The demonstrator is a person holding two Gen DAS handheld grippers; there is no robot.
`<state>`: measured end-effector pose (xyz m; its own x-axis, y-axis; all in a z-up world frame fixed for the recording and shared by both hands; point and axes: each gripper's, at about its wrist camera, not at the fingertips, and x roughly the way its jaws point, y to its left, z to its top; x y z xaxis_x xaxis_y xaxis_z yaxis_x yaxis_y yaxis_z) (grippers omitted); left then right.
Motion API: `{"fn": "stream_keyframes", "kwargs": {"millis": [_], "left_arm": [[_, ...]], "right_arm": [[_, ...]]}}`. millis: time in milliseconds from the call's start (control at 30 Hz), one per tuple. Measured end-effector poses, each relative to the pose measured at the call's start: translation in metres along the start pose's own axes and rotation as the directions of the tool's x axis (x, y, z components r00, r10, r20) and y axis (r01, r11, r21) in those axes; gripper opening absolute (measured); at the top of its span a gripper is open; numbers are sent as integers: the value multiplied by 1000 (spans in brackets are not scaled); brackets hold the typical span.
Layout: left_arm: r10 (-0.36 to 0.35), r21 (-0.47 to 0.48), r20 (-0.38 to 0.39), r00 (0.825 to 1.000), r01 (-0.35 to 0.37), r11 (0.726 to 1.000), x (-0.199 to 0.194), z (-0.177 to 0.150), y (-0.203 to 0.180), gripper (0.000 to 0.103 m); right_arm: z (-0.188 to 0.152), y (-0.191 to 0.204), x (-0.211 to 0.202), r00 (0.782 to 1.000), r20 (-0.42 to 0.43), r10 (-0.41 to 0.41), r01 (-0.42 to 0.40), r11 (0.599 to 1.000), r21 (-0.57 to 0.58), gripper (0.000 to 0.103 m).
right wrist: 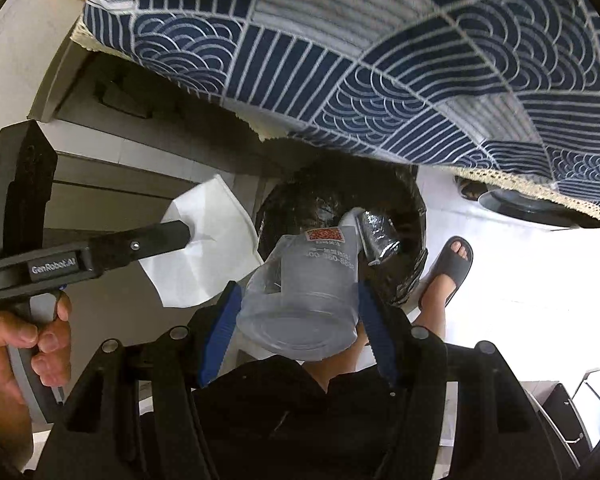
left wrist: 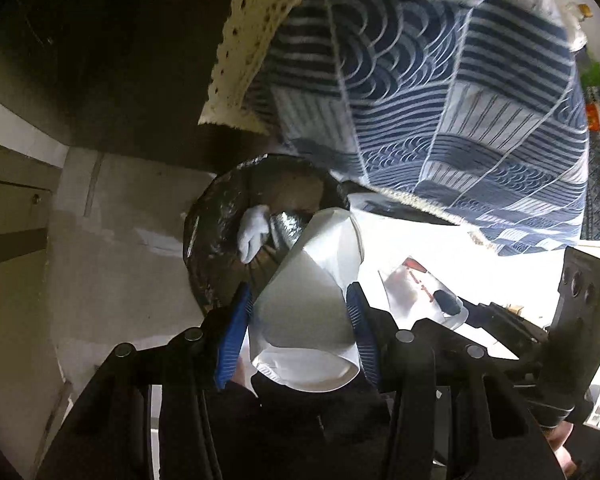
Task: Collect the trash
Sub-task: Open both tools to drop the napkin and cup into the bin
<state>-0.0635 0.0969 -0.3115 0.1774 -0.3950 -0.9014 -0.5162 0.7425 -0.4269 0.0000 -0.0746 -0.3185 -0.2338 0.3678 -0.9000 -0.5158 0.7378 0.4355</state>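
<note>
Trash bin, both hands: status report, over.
Left gripper shut on white paper cup. Right gripper shut on clear plastic cup. Both above black-lined trash bin. Blue tablecloth overhangs bin's far rim.

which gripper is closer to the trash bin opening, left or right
Too close to call. The left gripper, holding a white paper cup, and the right gripper, holding a clear plastic cup, both hang just above the black-lined bin, side by side.
</note>
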Motion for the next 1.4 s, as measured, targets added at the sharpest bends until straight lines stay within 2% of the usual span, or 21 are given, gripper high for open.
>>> {"fn": "stream_keyframes", "kwargs": {"millis": [100,133,167,200,633,833,900,967,1000,1033,1067,1167,1300,1367,1400], "left_arm": [[14,0,-33,999,-14,1000,7,1,-1,49],[23,-4,-59,998,-24,1000,11,1,-1,50],[31,-15,-59,998,-32,999,12,2,1,57],[33,-25,-52,998,-34,999,11,2,3,63],[44,-35,-48,998,-45,998,1,7,2,63],[46,-22,-17,999,-47,999,-14,10,-4,63],[40,-25,-5,999,-40,999,-19,12,-3,67],[37,-19,12,999,-36,999,-27,14,-4,67],[36,-13,18,999,-36,999,-30,14,-6,67],[32,-10,24,999,-32,999,-33,15,-7,67],[28,-7,33,999,-28,1000,-39,15,-9,68],[17,10,62,998,-17,1000,-56,15,-15,80],[-16,44,117,993,10,999,-83,13,-27,83],[-34,71,149,988,24,997,-98,13,-36,93],[-45,85,166,985,31,996,-106,14,-41,94]], "right_arm": [[-1,-3,5,1000,-15,18,-18,1000,14,61],[-1,-4,6,999,-18,34,-34,999,17,69],[1,-5,7,999,-19,42,-42,999,19,81],[2,-5,5,999,-9,43,-43,999,20,83],[4,-12,-18,998,49,34,-36,998,47,83],[4,-11,-36,996,86,34,-39,998,50,86],[5,-9,-45,994,103,43,-49,997,53,86],[7,-7,-53,992,119,49,-56,997,56,86],[8,-5,-59,990,131,55,-62,997,51,89],[8,-3,-64,988,143,52,-60,997,48,97],[8,-3,-69,986,156,51,-59,997,47,98],[8,2,-86,980,192,49,-57,998,37,98],[7,10,-115,965,260,35,-45,998,32,98],[6,13,-132,953,303,20,-30,999,29,98],[6,15,-144,943,332,12,-22,999,27,98]]}}
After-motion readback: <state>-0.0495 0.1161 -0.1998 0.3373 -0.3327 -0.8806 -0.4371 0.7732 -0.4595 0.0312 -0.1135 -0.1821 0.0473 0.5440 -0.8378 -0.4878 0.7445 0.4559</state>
